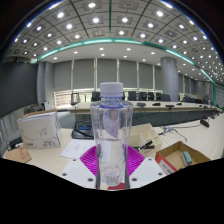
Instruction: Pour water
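My tongs [112, 170] grip the upright bottle [111, 135], held level above the desk [45, 160]; box [39, 129] sits beyond them, aside.

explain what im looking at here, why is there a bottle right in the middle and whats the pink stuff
This is one picture from a camera riding on a hand-held gripper that a person carries; no robot arm is involved. It looks forward along the gripper's two fingers. The pink you see is the pads on the inner faces of the fingers, which are shut on a clear water bottle with a white cap, held upright. Beyond it is a table with a white box, papers and an open cardboard box, in a large office.
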The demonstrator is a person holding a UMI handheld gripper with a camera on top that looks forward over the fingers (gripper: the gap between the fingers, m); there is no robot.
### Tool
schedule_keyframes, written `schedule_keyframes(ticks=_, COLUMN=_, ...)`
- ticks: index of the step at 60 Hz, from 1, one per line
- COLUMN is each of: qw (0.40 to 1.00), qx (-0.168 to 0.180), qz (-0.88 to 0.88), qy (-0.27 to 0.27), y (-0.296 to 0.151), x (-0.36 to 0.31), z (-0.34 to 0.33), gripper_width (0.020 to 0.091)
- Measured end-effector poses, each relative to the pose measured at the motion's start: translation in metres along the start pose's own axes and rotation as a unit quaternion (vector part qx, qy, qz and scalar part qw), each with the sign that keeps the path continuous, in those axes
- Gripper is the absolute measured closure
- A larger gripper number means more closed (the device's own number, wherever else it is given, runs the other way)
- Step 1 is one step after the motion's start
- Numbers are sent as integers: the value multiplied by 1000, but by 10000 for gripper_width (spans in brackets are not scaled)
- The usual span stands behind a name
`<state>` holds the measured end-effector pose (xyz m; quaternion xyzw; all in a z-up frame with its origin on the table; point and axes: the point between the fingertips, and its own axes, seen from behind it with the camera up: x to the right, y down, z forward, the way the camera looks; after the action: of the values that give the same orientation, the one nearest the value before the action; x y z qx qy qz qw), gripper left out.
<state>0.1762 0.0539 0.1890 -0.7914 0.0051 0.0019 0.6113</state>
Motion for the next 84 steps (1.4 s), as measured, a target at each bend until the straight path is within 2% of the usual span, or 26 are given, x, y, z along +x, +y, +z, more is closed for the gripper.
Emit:
schedule_keyframes(ticks=10, qw=999, qx=-47, qz=-19, qy=2, y=67, x=16, z=5, gripper_width=779)
schedule_keyframes(ticks=19, qw=998, qx=-63, qz=-24, qy=-2, y=108, x=20, z=17, gripper_width=773)
schedule_keyframes(ticks=21, qw=999, qx=-43, qz=-21, qy=-1, y=104, x=22, z=18, gripper_width=775)
schedule_keyframes(ticks=26, qw=999, qx=-41, qz=-5, qy=2, y=104, x=25, z=21, gripper_width=753)
schedule_keyframes(ticks=33, qw=999, qx=-43, qz=10, qy=2, y=106, x=25, z=20, gripper_width=644)
schedule_keyframes(ticks=37, qw=998, qx=-62, qz=12, qy=-2, y=110, x=22, z=20, gripper_width=558)
schedule_keyframes(ticks=39, qw=997, qx=-79, qz=18, qy=-4, y=116, x=21, z=18, gripper_width=424)
schedule_keyframes(ticks=41, qw=995, qx=-97, qz=23, qy=-10, y=121, x=17, z=15, gripper_width=251)
schedule_keyframes(ticks=42, qw=994, qx=-108, qz=24, qy=-12, y=124, x=15, z=13, gripper_width=239)
schedule_keyframes(ticks=44, qw=992, qx=-126, qz=23, qy=-13, y=129, x=13, z=9, gripper_width=273)
schedule_keyframes(ticks=47, qw=991, qx=-133, qz=17, qy=-2, y=128, x=13, z=0, gripper_width=240)
schedule_keyframes(ticks=52, qw=989, qx=-148, qz=2, qy=18, y=122, x=16, z=-19, gripper_width=243)
schedule_keyframes(ticks=70, qw=976, qx=-205, qz=26, qy=73, y=77, x=-36, z=-169, gripper_width=245)
schedule_keyframes(ticks=84, qw=971, qx=-224, qz=2, qy=89, y=61, x=-86, z=-275, gripper_width=243)
